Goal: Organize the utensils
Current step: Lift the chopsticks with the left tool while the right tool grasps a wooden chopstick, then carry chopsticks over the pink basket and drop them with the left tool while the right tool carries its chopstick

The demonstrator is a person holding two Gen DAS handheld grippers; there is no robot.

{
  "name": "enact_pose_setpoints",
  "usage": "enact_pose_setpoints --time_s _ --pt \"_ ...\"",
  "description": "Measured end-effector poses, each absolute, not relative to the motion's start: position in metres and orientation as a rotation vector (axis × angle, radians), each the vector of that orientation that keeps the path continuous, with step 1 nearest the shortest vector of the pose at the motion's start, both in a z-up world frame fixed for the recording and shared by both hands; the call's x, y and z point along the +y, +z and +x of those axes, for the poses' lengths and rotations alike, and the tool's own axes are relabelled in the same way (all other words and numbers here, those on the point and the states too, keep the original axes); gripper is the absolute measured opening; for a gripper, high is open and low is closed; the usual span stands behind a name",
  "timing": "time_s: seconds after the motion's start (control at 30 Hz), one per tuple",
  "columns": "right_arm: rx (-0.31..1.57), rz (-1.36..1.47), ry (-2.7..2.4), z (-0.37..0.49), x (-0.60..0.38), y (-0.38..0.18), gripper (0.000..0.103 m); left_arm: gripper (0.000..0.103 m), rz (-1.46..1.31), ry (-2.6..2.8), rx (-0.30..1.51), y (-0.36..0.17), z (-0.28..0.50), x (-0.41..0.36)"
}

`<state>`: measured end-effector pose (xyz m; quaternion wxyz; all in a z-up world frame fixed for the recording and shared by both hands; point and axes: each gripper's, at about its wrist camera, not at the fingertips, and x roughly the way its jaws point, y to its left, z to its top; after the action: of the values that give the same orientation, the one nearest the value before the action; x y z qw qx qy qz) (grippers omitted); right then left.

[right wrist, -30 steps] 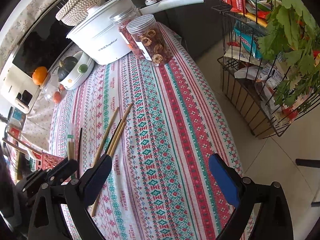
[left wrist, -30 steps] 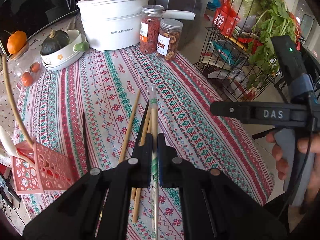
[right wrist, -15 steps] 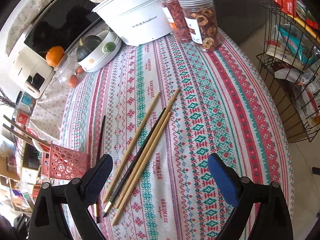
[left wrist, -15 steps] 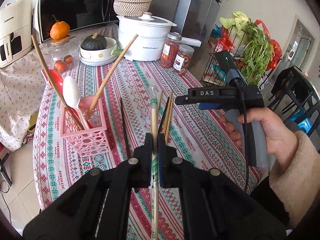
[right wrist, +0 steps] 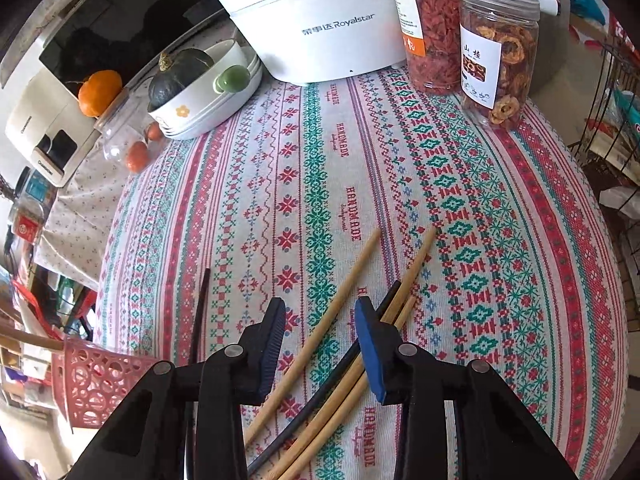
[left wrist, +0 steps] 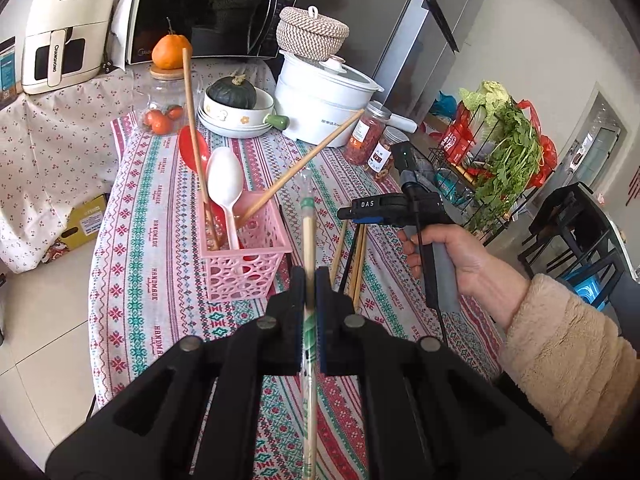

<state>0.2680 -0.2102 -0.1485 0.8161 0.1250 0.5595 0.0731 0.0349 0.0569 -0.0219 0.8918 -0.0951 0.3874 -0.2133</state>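
My left gripper (left wrist: pixel 308 280) is shut on a plastic-wrapped chopstick pair (left wrist: pixel 307 232) and holds it above the table, just right of the pink basket (left wrist: pixel 244 256). The basket holds a white spoon (left wrist: pixel 225 184), a red spoon and two wooden chopsticks. My right gripper (right wrist: pixel 320 312) is open low over the loose chopsticks (right wrist: pixel 340 312) on the tablecloth: one wooden stick lies between its fingers, the black stick and two more wooden ones run under its right finger (right wrist: pixel 370 340). Another black stick (right wrist: pixel 198 312) lies to the left. The right gripper also shows in the left wrist view (left wrist: pixel 360 216).
A white pot (right wrist: pixel 320 20), two jars (right wrist: pixel 464 36), a bowl with a green squash (right wrist: pixel 192 76) and a jar with an orange (right wrist: pixel 100 92) stand at the table's far end. A wire rack of vegetables (left wrist: pixel 496 160) stands off the right edge.
My left gripper rose and pulled back with the wrapped chopsticks, bringing the basket into full view. My right gripper dropped toward the loose chopsticks and its fingers narrowed around them.
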Motion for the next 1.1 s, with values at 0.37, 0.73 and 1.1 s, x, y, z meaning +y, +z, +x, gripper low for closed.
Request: enact_pose_setpoints --time_s 0.37,0.73,1.1 --pt "1.152 0.058 0.109 0.265 -0.175 -0.154 0.013 0.006 -0.199 -0.402 0.791 -0.022 0.040 0.063" --pt "0.966 0.172 0.266 0.219 -0.182 -0.096 0.005 0.006 -0.216 -0.322 0.610 -0.001 0.037 0.079" --pt "0.717 0.214 0.377 0.148 -0.194 -0.010 0.002 0.006 -0.307 -0.245 0.423 0.021 0.035 0.089"
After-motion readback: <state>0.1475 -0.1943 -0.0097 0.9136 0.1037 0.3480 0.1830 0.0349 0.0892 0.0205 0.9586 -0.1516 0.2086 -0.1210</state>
